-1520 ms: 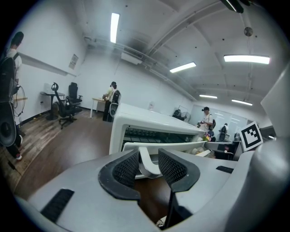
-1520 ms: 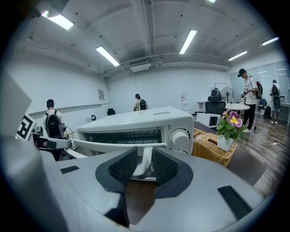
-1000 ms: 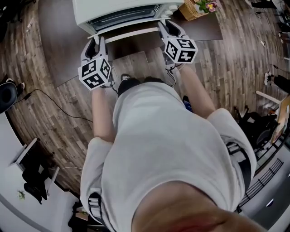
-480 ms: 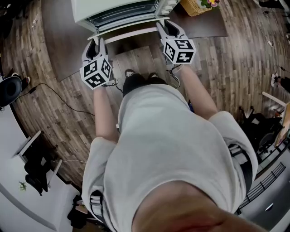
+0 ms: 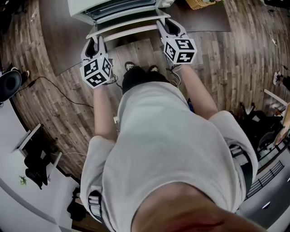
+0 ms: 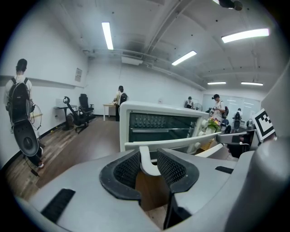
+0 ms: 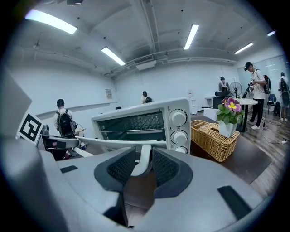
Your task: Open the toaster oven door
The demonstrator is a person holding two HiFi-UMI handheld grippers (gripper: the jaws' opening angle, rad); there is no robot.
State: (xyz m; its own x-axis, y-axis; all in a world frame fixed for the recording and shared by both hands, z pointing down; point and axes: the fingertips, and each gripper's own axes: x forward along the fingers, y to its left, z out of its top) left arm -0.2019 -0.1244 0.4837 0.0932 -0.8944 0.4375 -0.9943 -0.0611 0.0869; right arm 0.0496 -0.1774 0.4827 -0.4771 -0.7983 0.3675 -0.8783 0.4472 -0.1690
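A white toaster oven (image 5: 113, 7) stands on a dark table at the top of the head view, its door (image 5: 122, 23) tilted partly open. The door's white handle bar (image 5: 129, 32) runs between my two grippers. My left gripper (image 5: 94, 41) is shut on the bar's left end bracket, which shows between the pads (image 6: 128, 168) in the left gripper view. My right gripper (image 5: 164, 25) is shut on the right end bracket, seen between its pads (image 7: 164, 166). Behind the bar (image 7: 113, 142), the oven's wire rack and three knobs (image 7: 179, 136) show.
A wicker basket (image 7: 215, 138) with a potted flower (image 7: 229, 120) sits on the table (image 5: 59, 41) right of the oven. The person's shoes (image 5: 131, 68) are at the table's front edge. A cable (image 5: 59, 93) lies on the wooden floor. Several people stand across the room.
The door has swung further open and its handle has come down and toward the person. Both grippers have moved with it, still closed on the handle ends.
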